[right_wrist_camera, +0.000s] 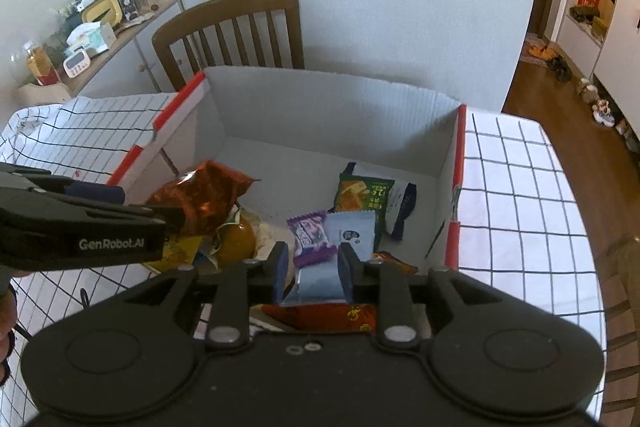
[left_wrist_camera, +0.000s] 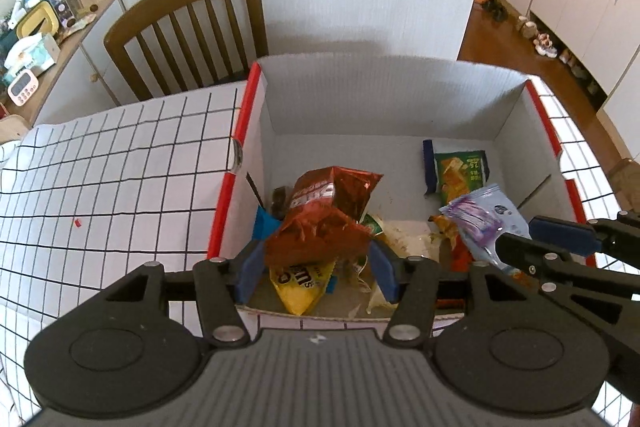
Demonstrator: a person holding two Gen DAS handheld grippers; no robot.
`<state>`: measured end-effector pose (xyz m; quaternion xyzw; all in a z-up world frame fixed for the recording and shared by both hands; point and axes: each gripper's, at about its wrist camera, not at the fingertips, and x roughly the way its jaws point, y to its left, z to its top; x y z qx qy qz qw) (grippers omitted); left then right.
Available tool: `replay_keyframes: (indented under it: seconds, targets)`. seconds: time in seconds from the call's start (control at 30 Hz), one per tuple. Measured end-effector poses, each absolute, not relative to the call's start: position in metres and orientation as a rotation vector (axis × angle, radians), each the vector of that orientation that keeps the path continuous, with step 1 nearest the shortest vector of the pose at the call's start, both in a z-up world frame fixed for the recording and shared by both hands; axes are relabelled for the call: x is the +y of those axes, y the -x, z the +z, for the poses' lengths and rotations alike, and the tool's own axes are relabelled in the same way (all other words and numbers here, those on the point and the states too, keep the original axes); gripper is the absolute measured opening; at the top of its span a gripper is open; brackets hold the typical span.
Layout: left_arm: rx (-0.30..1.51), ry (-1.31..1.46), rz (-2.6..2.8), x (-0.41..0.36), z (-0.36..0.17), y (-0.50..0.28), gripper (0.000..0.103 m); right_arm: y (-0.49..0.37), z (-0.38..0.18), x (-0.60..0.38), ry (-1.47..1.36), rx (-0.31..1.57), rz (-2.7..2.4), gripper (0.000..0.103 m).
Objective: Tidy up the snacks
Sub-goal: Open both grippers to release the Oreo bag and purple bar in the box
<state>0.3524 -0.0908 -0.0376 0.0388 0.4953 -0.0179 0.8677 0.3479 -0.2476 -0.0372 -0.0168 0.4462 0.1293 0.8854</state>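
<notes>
A white cardboard box (left_wrist_camera: pixel 384 99) with red-edged flaps stands on the checked tablecloth and holds several snack packets. My left gripper (left_wrist_camera: pixel 316 269) is shut on a crumpled red-brown snack bag (left_wrist_camera: pixel 324 223) and holds it over the box's near left part; the bag also shows in the right wrist view (right_wrist_camera: pixel 208 195). A yellow M&M's bag (left_wrist_camera: pixel 300 283) lies under it. My right gripper (right_wrist_camera: pixel 312 267) is shut on a pale blue packet (right_wrist_camera: pixel 336 251), with a purple packet (right_wrist_camera: pixel 310 235) beside it. The right gripper shows in the left wrist view (left_wrist_camera: pixel 536 239) at the right. A green cracker packet (left_wrist_camera: pixel 460 171) lies further back.
The box (right_wrist_camera: pixel 328 107) fills the middle of the table. The checked tablecloth (left_wrist_camera: pixel 100 179) spreads left and right (right_wrist_camera: pixel 520 195). A wooden chair (left_wrist_camera: pixel 188 31) stands behind the table. A side cabinet (left_wrist_camera: pixel 60 39) with clutter stands far left. A yellow-brown round item (right_wrist_camera: pixel 236 239) lies in the box.
</notes>
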Motion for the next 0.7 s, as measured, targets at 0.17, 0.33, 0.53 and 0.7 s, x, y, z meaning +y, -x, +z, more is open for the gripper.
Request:
replay_keyframes:
  seconds: [0.17,0.33,0.53,0.7]
  targets:
    - [1.003,-0.075,-0.048,-0.09,-0.024,-0.338,0.058,-0.335,-0.024,-0.25,0.021,0.894,0.289,0.036]
    - [0.966,-0.064,-0.063,-0.087,-0.01,-0.321,0.062,-0.319,-0.01,-0.254,-0.002,0.842,0.301,0.079]
    - [0.901,-0.053,-0.085,-0.086,0.009,-0.297,0.069,-0.301,0.004,-0.259,-0.024,0.802,0.315,0.084]
    - [0.844,-0.042,-0.103,-0.083,0.024,-0.275,0.08,-0.284,0.013,-0.265,-0.046,0.768,0.323,0.09]
